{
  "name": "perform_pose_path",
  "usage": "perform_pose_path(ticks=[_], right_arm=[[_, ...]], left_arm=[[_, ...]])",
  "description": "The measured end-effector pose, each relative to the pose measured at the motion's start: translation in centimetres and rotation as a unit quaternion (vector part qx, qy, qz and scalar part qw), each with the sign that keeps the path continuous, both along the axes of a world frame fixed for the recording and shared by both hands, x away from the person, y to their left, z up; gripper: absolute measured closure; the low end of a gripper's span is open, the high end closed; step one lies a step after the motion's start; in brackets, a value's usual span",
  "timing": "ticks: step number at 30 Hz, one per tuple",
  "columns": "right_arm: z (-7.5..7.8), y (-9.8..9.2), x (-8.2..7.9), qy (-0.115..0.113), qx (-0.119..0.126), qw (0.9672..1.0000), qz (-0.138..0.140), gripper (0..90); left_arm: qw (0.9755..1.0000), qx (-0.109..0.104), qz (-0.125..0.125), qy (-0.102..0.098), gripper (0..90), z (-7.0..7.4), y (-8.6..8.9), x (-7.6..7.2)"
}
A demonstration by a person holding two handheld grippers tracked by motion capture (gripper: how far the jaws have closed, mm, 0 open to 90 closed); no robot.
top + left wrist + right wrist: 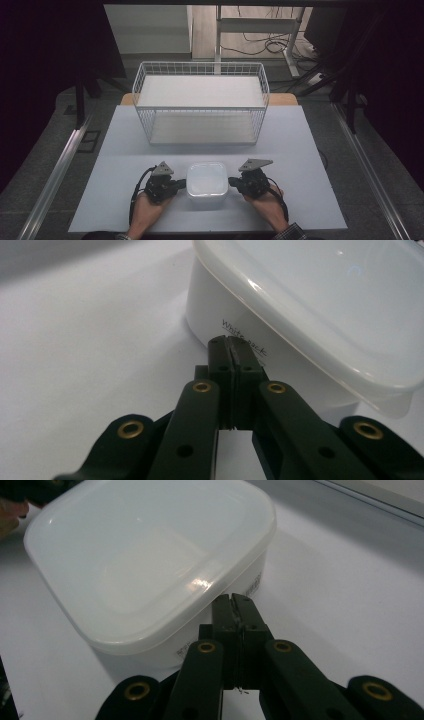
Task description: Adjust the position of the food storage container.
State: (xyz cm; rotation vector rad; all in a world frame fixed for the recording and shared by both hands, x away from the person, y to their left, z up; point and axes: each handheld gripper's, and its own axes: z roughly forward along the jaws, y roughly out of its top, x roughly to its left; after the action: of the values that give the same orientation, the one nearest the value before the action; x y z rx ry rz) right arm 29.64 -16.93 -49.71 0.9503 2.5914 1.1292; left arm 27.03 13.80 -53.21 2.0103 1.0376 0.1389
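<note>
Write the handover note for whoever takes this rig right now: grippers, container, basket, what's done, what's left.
Left gripper: jaws shut, tips against the left wall of the white lidded container, below the lid's rim.
Right gripper: jaws shut, tips at the container's right wall, under the rim.
Container: sits on the white table near the front edge, lid on, squeezed between the two grippers rather than gripped by either.
White wire basket: stands behind it, nothing inside.
Done: both sides are braced.
Left: probably lift it with both grippers and carry it to the basket.
</note>
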Motion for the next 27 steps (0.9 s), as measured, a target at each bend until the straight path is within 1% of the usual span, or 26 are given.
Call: perform_pose_path(ticks=[3,5,6,7,8,9,10,11,12,13,14,15,16,17,18,19,20,21,22,23,24,25,27], right_arm=[[-0.1,0.1,-0.4,-0.006,-0.008,0.9999,0.001,88.5],[0.0,0.1,-0.5,-0.01,-0.013,0.9999,0.001,87.7],[0.1,0.0,-0.6,-0.015,-0.016,0.9998,-0.002,86.8],[0.2,-0.2,-0.6,-0.023,-0.022,0.9995,-0.008,85.2],[0.4,-0.5,-0.7,-0.034,-0.027,0.999,-0.011,82.4],[0.6,-0.8,-0.7,-0.043,-0.027,0.9986,-0.015,79.7],[0.6,-0.8,-0.7,-0.043,-0.027,0.9986,-0.015,79.7],[0.8,-1.2,-0.8,-0.05,-0.025,0.9983,-0.018,75.9],[1.1,-2.0,-0.9,-0.059,-0.017,0.9979,-0.02,67.1],[1.1,-2.0,-0.9,-0.059,-0.017,0.9979,-0.02,67.1],[1.2,-2.2,-1.0,-0.062,-0.013,0.9977,-0.022,64.0],[1.2,-2.5,-1.3,-0.066,-0.007,0.9976,-0.019,53.5],[1.2,-2.7,-1.4,-0.068,-0.007,0.9975,-0.017,47.3],[1.2,-2.7,-1.5,-0.069,-0.008,0.9974,-0.015,40.6],[1.2,-2.7,-1.5,-0.069,-0.008,0.9974,-0.015,40.6],[1.0,-2.8,-1.6,-0.072,-0.011,0.9973,-0.013,34.3],[0.5,-3.1,-1.9,-0.071,-0.014,0.9973,-0.01,22.4],[0.5,-3.1,-1.9,-0.071,-0.014,0.9973,-0.01,22.4],[0.3,-3.2,-1.9,-0.069,-0.015,0.9974,-0.01,19.5],[-0.2,-3.4,-2.1,-0.062,-0.014,0.9978,-0.016,13.0],[-0.2,-3.4,-2.1,-0.062,-0.014,0.9978,-0.016,13.0],[-0.3,-3.5,-2.1,-0.059,-0.012,0.9981,-0.017,11.2],[-0.3,-3.4,-2.2,-0.062,-0.012,0.9978,-0.02,6.4]], left_arm=[[1.0,0.0,-0.003,0.0,89.5,-0.1,0.1,0.2],[0.9999,0.007,0.002,-0.008,87.3,0.2,0.4,0.1],[0.9999,0.009,0.005,-0.012,85.8,0.5,0.6,0.0],[0.9999,0.009,0.005,-0.012,82.8,0.5,0.6,0.0],[0.9999,0.004,0.007,-0.013,77.2,0.8,1.4,-0.2],[0.9999,-0.003,0.008,-0.012,72.2,1.0,1.8,-0.5],[0.9999,-0.003,0.008,-0.012,67.1,1.0,1.8,-0.5],[0.9999,-0.003,0.006,-0.014,67.1,1.1,2.1,-0.8],[0.9998,0.005,0.003,-0.02,54.5,1.2,2.6,-1.4],[0.9998,0.005,0.003,-0.02,49.7,1.2,2.6,-1.4],[0.9997,0.005,-0.001,-0.024,49.7,1.2,2.9,-1.8],[0.9997,0.004,-0.004,-0.026,36.6,1.1,3.0,-2.0],[0.9996,0.0,-0.011,-0.025,31.1,1.0,3.3,-2.3],[0.9996,-0.002,-0.013,-0.023,26.4,0.9,3.4,-2.4],[0.9996,-0.002,-0.013,-0.023,23.6,0.9,3.4,-2.4],[0.9996,-0.005,-0.018,-0.02,23.6,0.8,3.5,-2.7],[0.9996,-0.008,-0.019,-0.02,19.4,0.7,3.6,-2.8],[0.9996,-0.009,-0.021,-0.019,19.4,0.7,3.7,-2.9],[0.9994,-0.007,-0.026,-0.022,18.3,0.8,3.7,-3.1],[0.999,-0.002,-0.03,-0.032,14.3,0.8,3.8,-3.3],[0.999,-0.002,-0.03,-0.032,13.2,0.8,3.8,-3.3],[0.9988,0.0,-0.034,-0.035,13.2,0.8,3.8,-3.3],[0.9984,0.004,-0.042,-0.038,8.6,0.7,3.7,-3.2]])
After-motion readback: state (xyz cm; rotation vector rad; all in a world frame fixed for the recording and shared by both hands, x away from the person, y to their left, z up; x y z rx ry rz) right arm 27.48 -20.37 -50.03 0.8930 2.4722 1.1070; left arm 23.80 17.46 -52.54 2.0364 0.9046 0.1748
